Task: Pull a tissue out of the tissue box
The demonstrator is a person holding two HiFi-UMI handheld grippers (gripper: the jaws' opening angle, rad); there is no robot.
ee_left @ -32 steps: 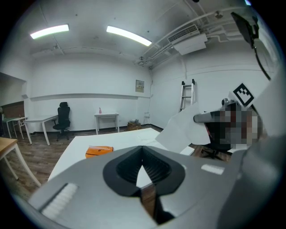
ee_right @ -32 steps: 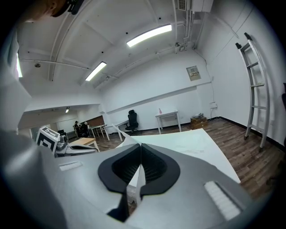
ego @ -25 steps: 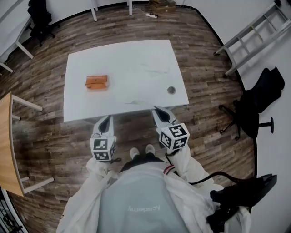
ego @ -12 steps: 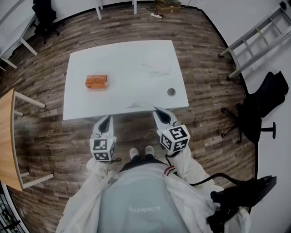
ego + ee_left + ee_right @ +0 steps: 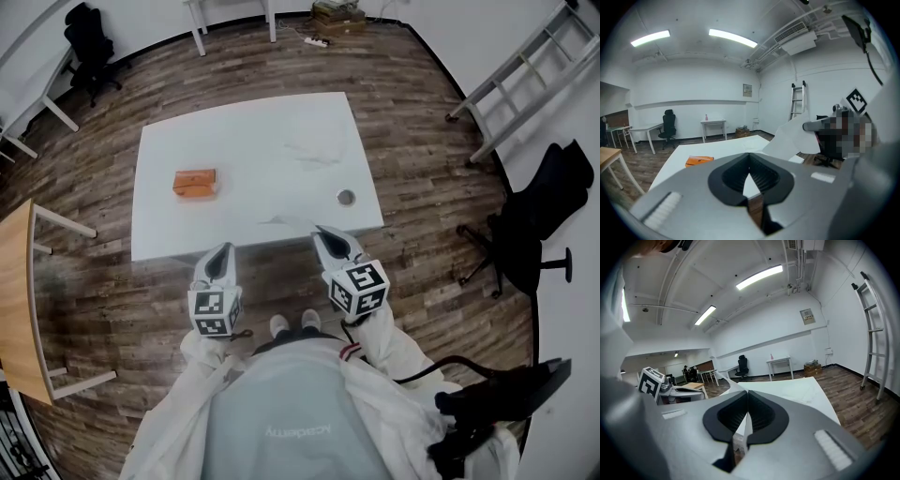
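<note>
The orange tissue box (image 5: 194,182) lies on the left part of the white table (image 5: 281,141); in the left gripper view the tissue box (image 5: 699,161) shows far off, beyond the jaws. My left gripper (image 5: 223,247) hovers at the table's front edge, well short of the box, jaws together with nothing between them (image 5: 749,165). My right gripper (image 5: 320,231) hangs over the front edge further right, also shut and empty (image 5: 747,394). No tissue shows sticking out of the box from here.
A small round fitting (image 5: 346,197) sits near the table's right front corner. A ladder (image 5: 525,75) and a black office chair (image 5: 530,230) stand to the right, a wooden table (image 5: 14,300) to the left. White desks line the far wall.
The head view has shifted slightly, so the table sits a bit higher in it. Both grippers stay where they were, shut.
</note>
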